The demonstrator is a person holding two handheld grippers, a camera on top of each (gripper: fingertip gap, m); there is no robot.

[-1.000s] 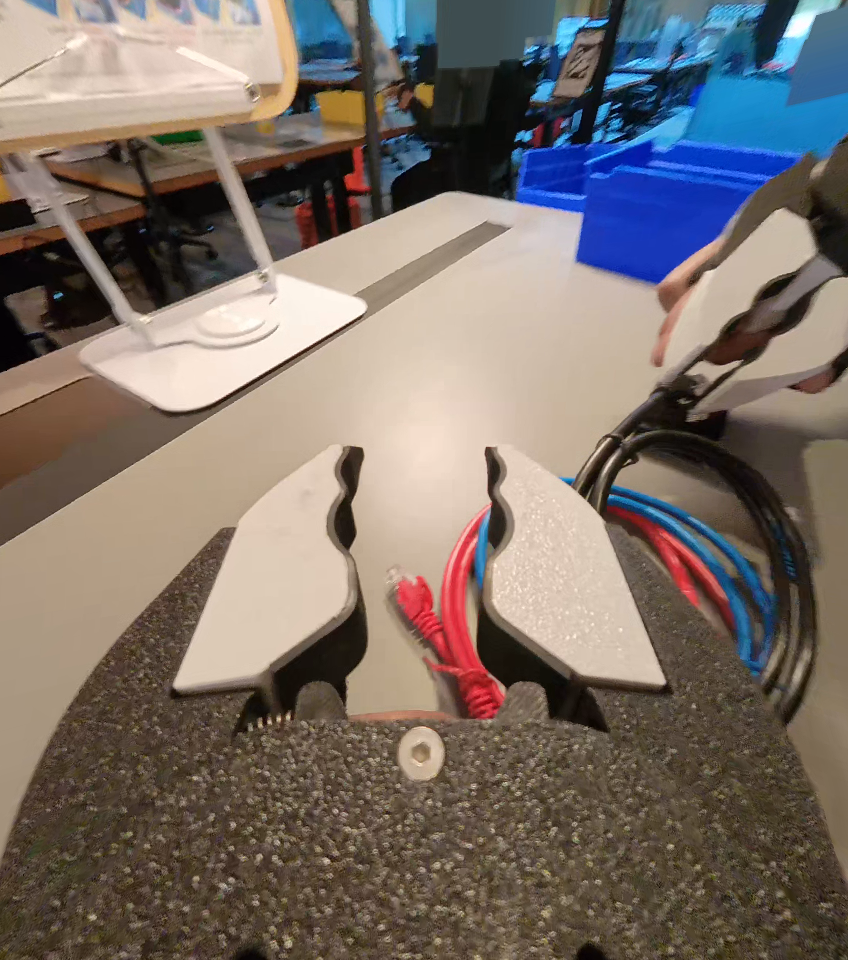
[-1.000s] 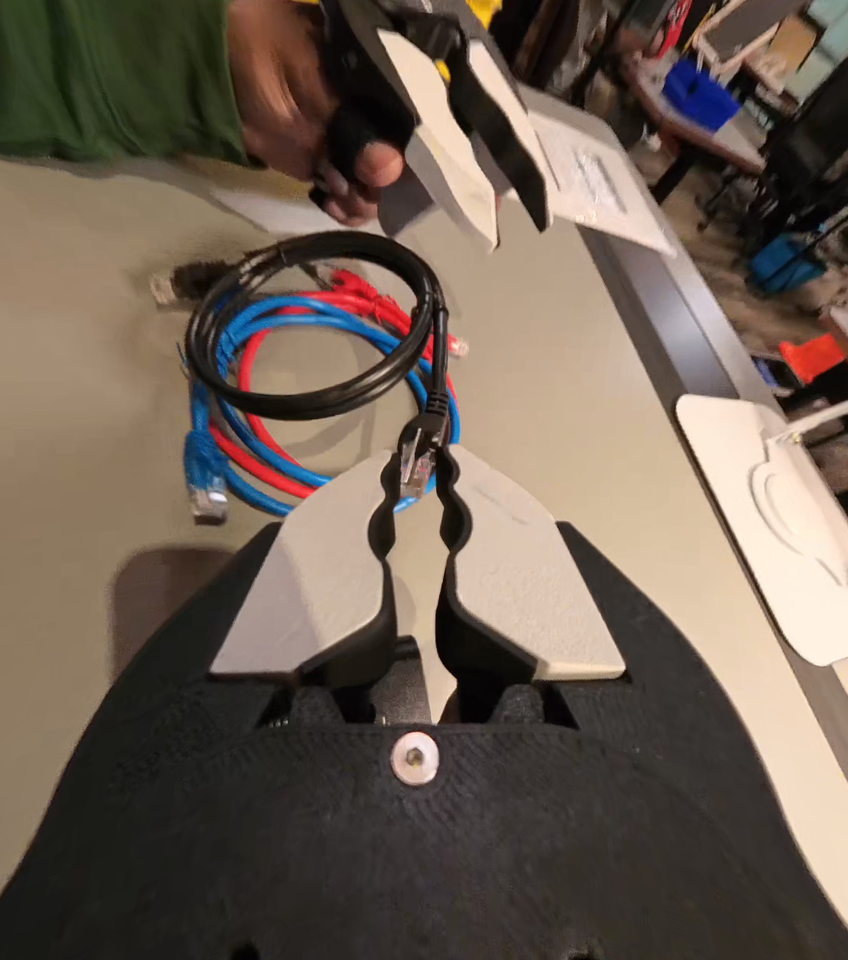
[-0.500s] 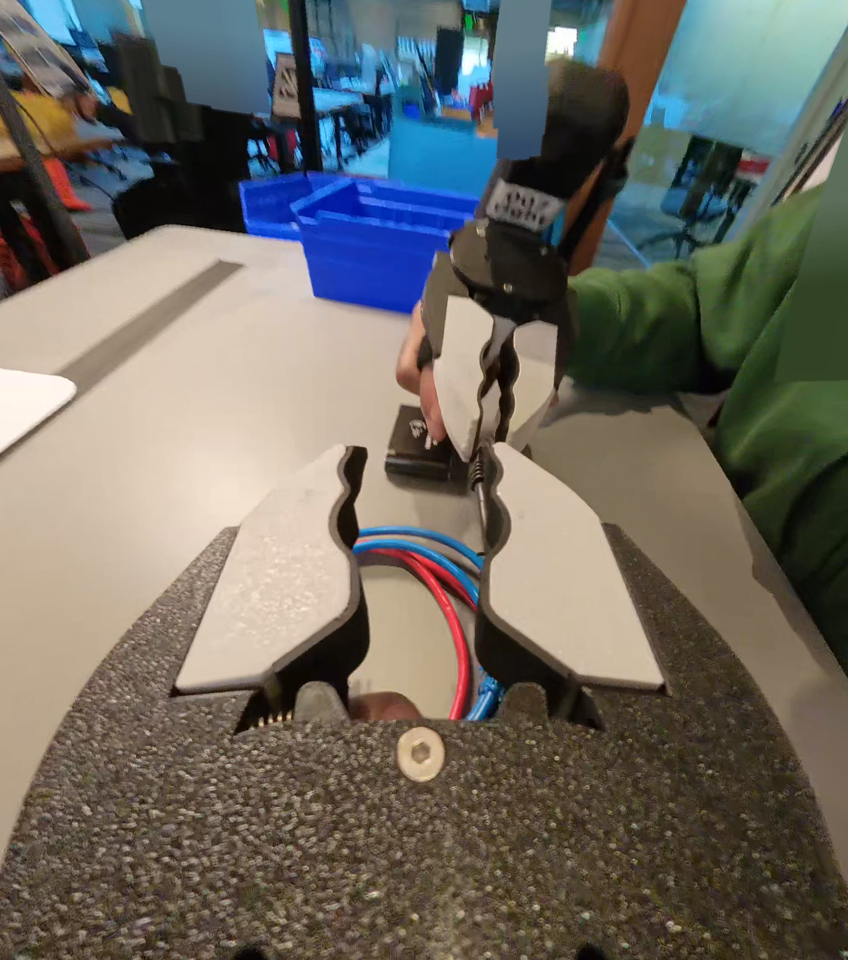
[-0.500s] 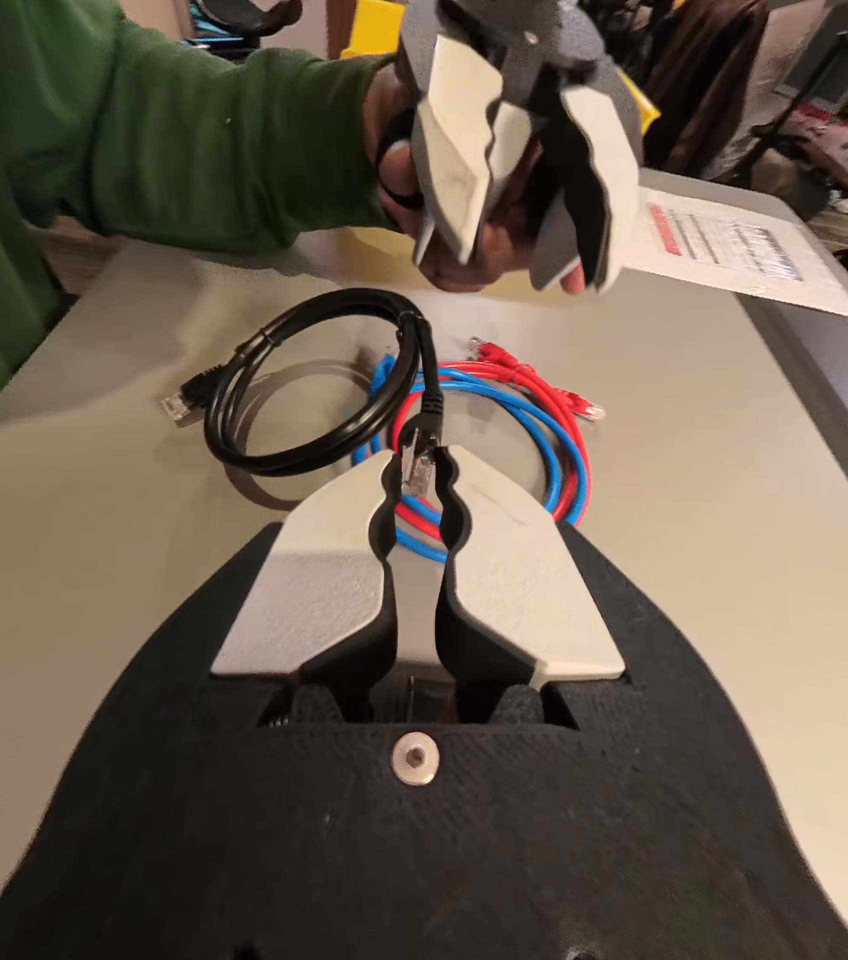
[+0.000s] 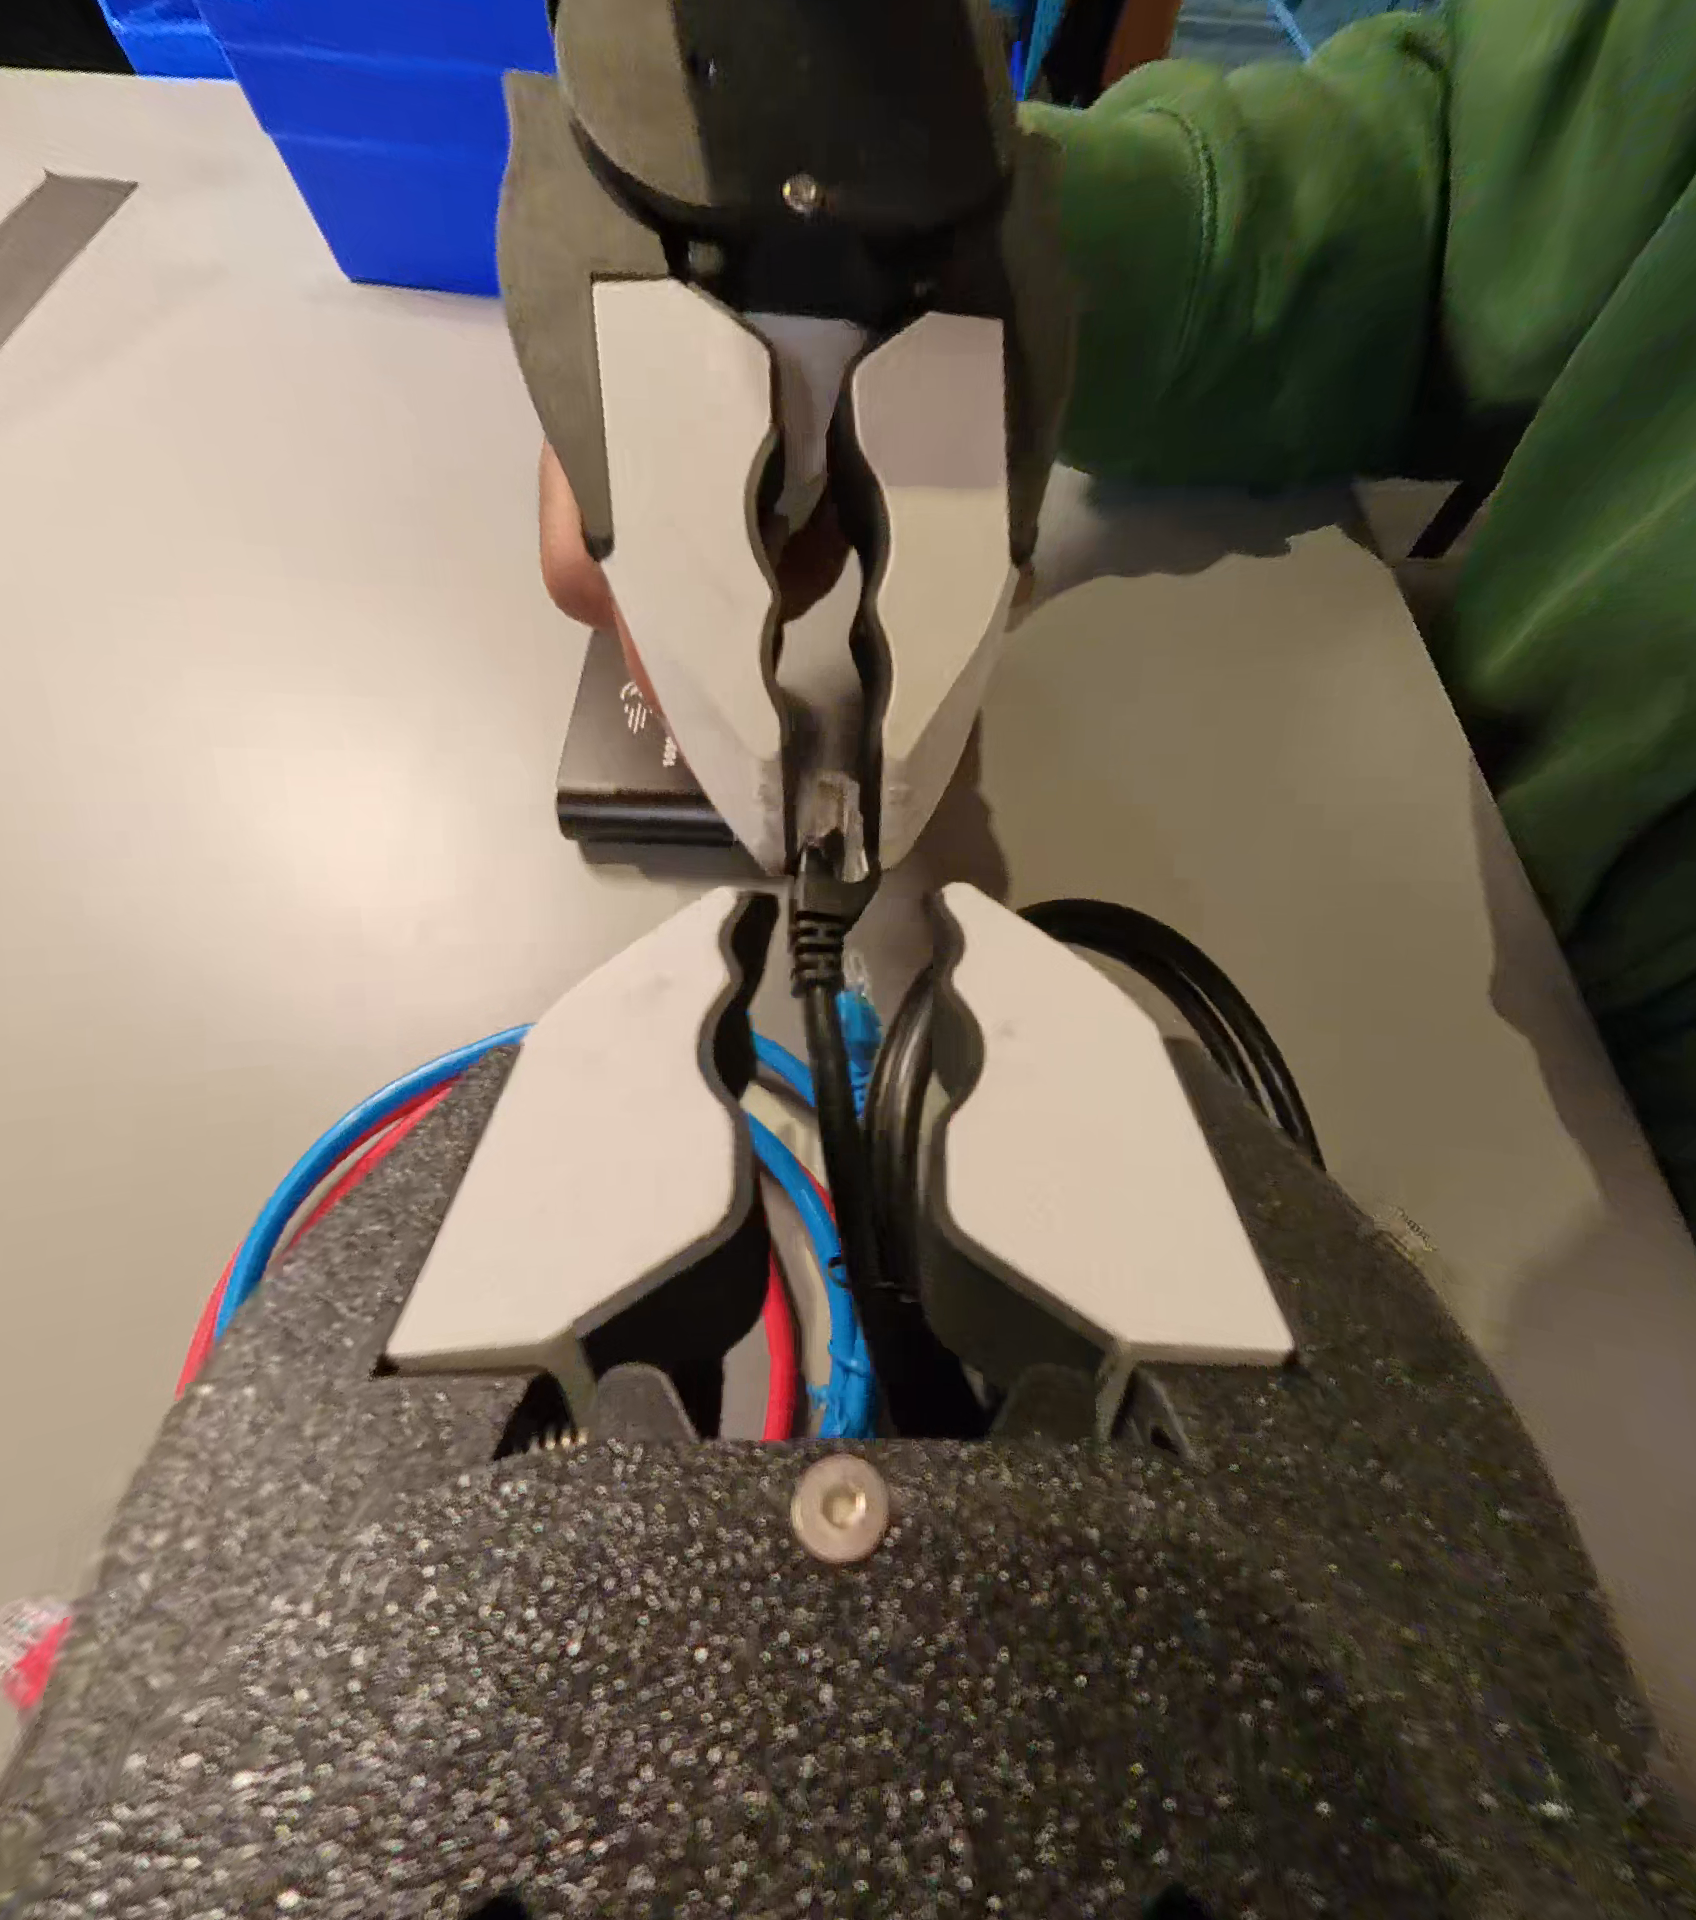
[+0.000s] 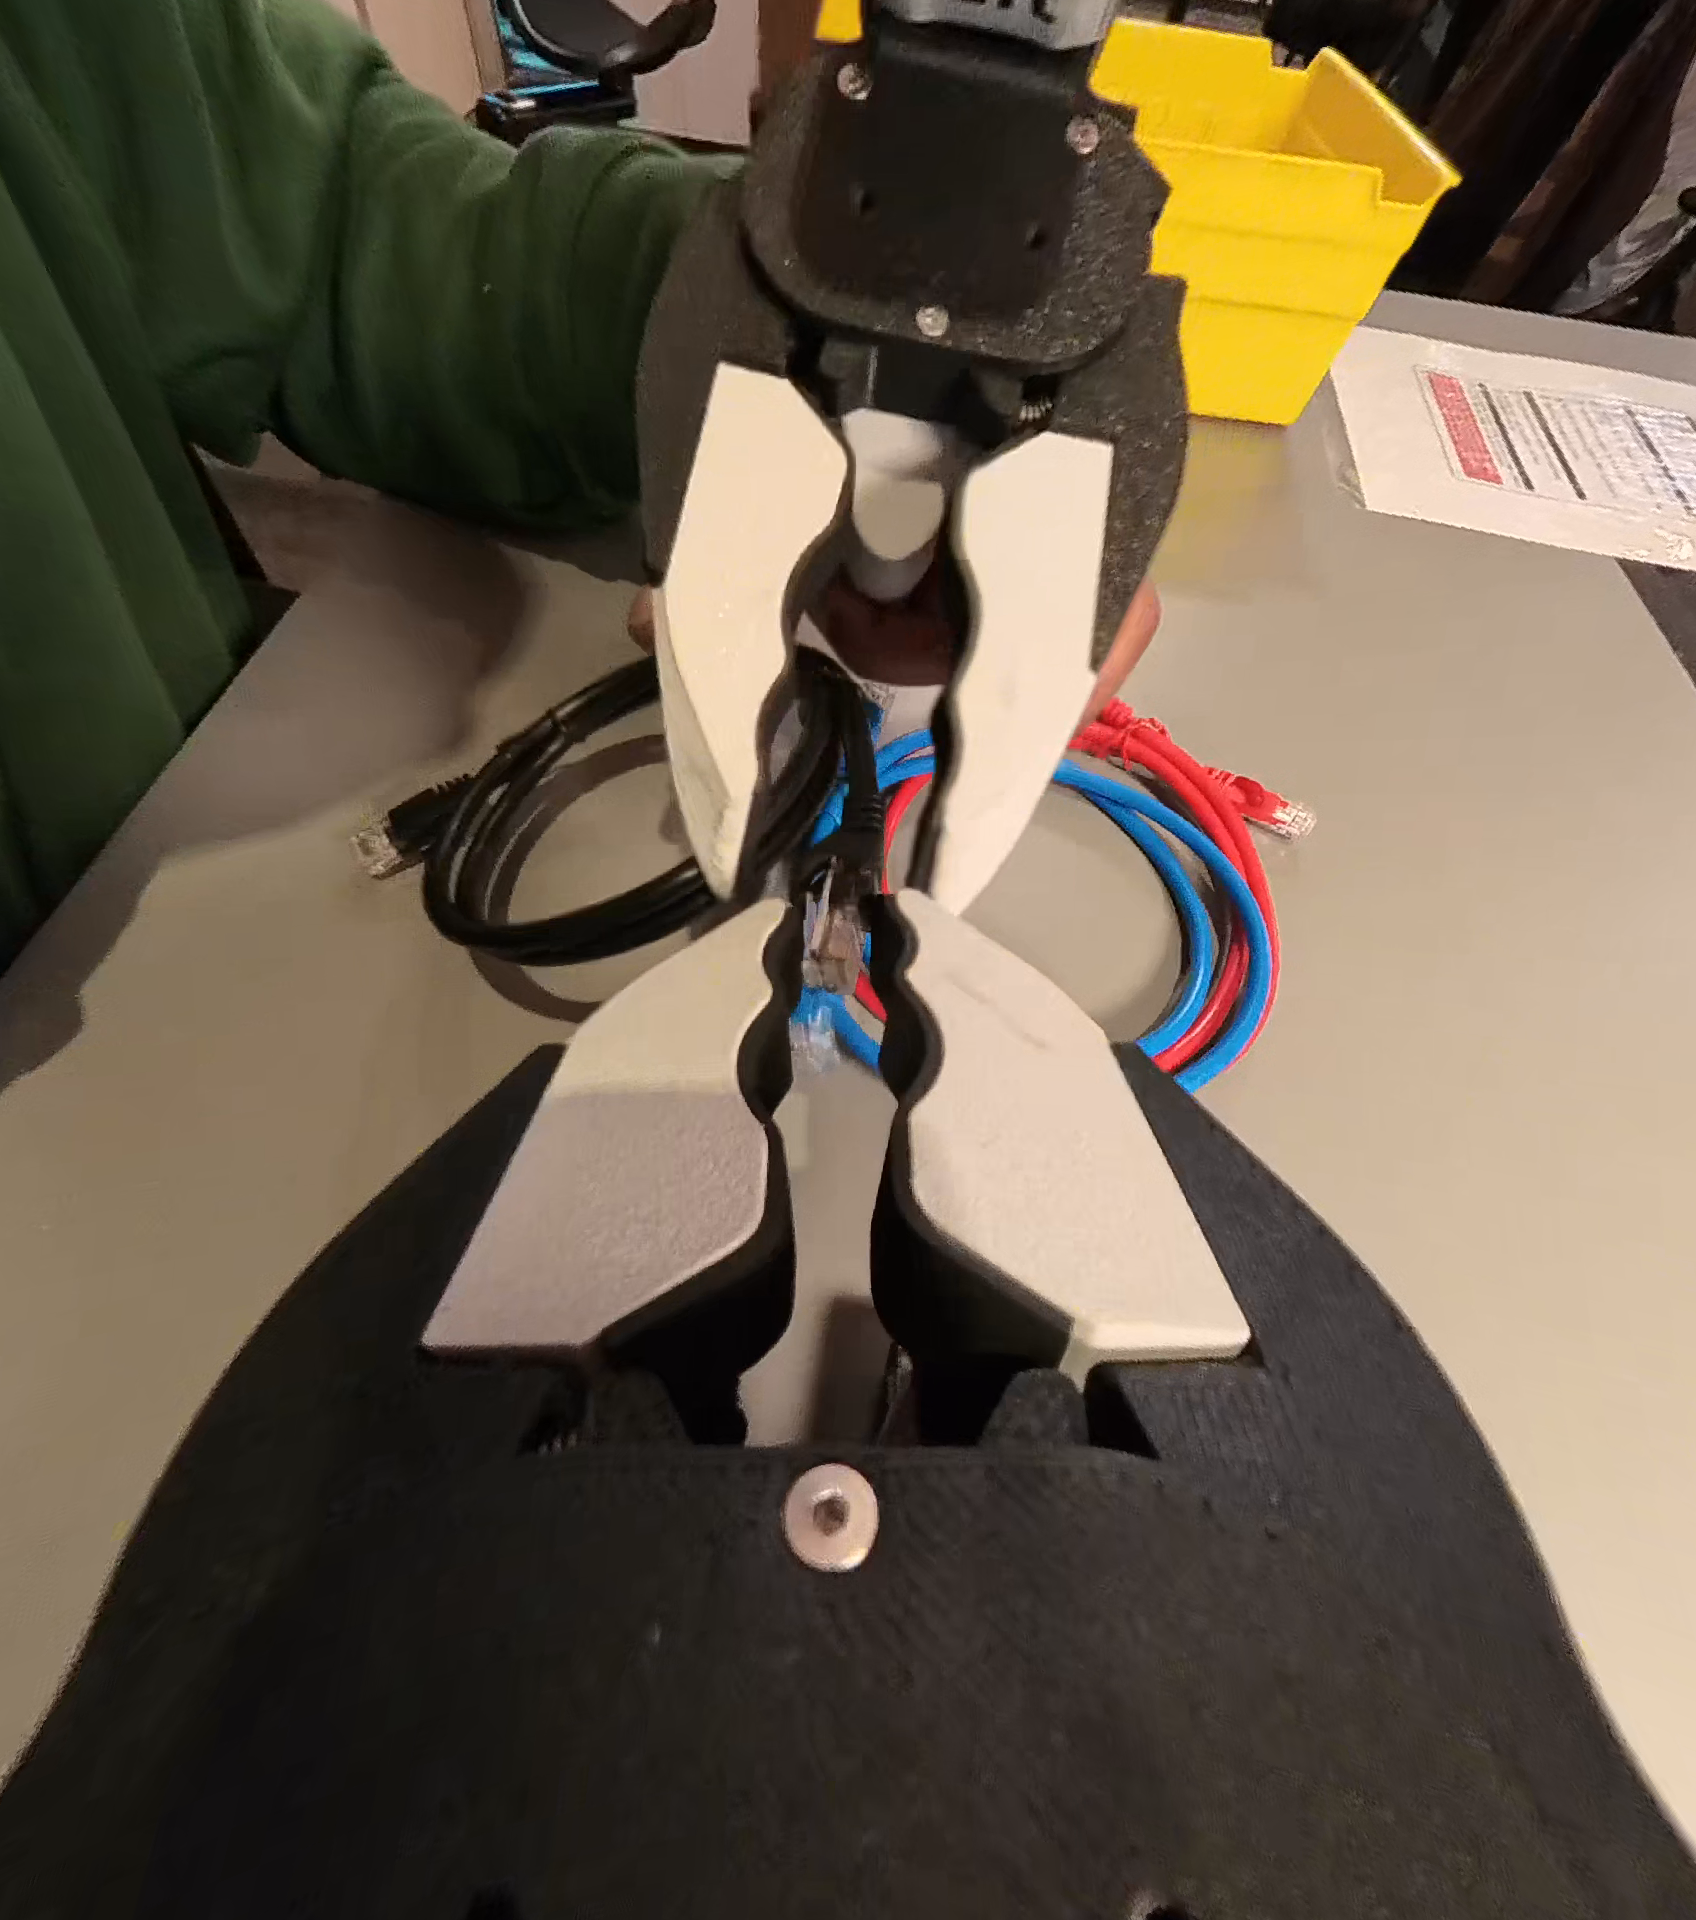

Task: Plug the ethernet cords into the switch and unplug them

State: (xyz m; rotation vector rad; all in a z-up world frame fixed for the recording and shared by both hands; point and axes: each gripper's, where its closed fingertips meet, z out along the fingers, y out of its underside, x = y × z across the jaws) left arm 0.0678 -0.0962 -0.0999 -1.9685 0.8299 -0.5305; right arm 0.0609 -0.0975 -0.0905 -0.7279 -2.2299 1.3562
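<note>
**Two grippers nose to nose over the cords**

Our right gripper (image 6: 831, 935) pinches the clear plug of the black cord (image 6: 553, 831) between narrowly set fingers; its loop lies on the grey table (image 6: 1446, 935), with the other plug lying free to one side. Our left gripper (image 5: 836, 914) faces it tip to tip, its fingers spread wide and gripping nothing, the black cord's boot running down between them. The blue cord (image 6: 1197, 914) and red cord (image 6: 1228, 800) lie coiled together under and beside the left gripper. The switch (image 5: 615, 769), a flat black box, sits on the table behind the right gripper, mostly hidden, so we cannot tell whether anything is plugged in. A green sleeve (image 5: 1291, 291) reaches in from the side.
</note>
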